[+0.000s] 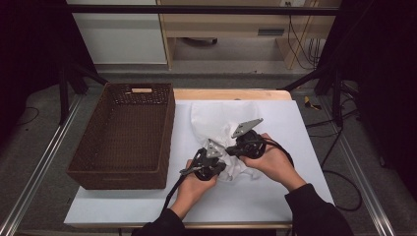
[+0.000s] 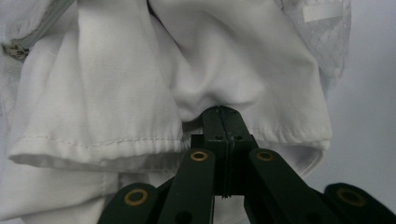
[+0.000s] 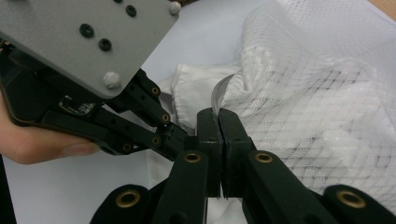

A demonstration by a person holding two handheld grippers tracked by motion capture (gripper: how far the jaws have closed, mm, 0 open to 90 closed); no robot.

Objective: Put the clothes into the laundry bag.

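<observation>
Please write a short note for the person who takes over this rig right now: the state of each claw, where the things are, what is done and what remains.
Left claw: shut on the white garment, pinching a fold just above its stitched hem.
Right claw: shut on the mesh laundry bag, at its edge by the zipper.
Things: the garment and the bag lie together on the white table, in front of the person; the garment seems partly inside the bag. The brown wicker basket stands on the left.
Done: both pieces are gripped.
Left: probably to separate garment and bag, or finish the stuffing; which one I cannot tell. The basket may be the destination.
</observation>
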